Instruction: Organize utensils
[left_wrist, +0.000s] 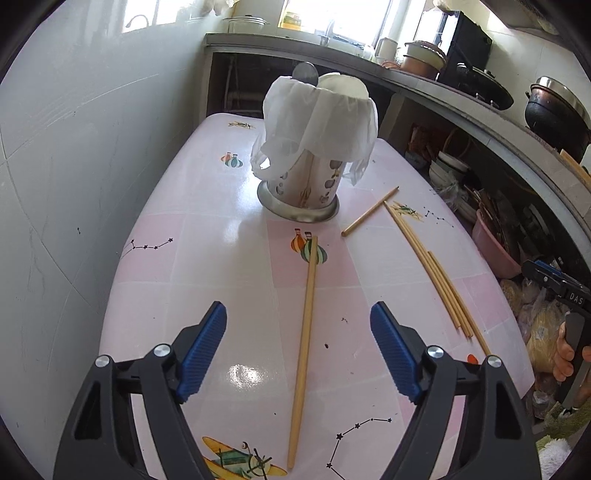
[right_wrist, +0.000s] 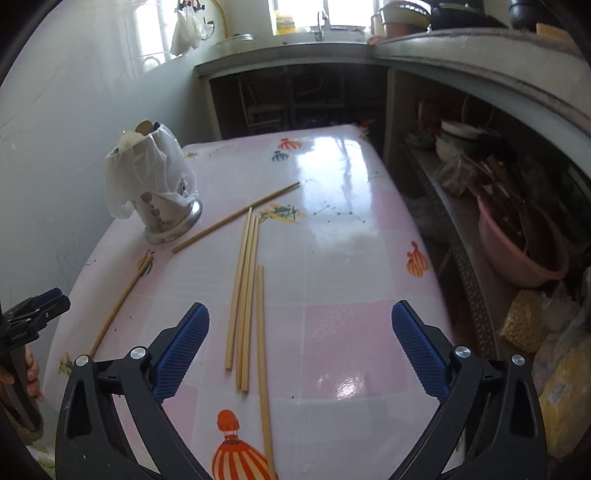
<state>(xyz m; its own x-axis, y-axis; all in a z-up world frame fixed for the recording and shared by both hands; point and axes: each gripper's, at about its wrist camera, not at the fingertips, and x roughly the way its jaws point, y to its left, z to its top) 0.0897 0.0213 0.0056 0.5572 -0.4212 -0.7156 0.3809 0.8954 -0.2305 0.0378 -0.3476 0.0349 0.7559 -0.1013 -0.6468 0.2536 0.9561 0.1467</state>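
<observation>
Six chopsticks lie loose on the pink tabletop (right_wrist: 351, 258). At upper left in the right wrist view stands the utensil holder (right_wrist: 162, 210), draped in white plastic. Right of it lie a lone chopstick (right_wrist: 236, 218) and a bundle of four chopsticks (right_wrist: 245, 295). Both the left claw (left_wrist: 299, 354) and right claw (right_wrist: 301, 350) stand wide apart, empty; another single chopstick (left_wrist: 304, 350) lies below the left one.

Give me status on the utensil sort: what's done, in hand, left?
Done: a spoon stands in the bag-draped holder.
In hand: nothing. The left claw and right claw are both open and empty.
Left: six chopsticks on the table, none in the holder: one alone, one angled beside the holder, and a group of four.
</observation>
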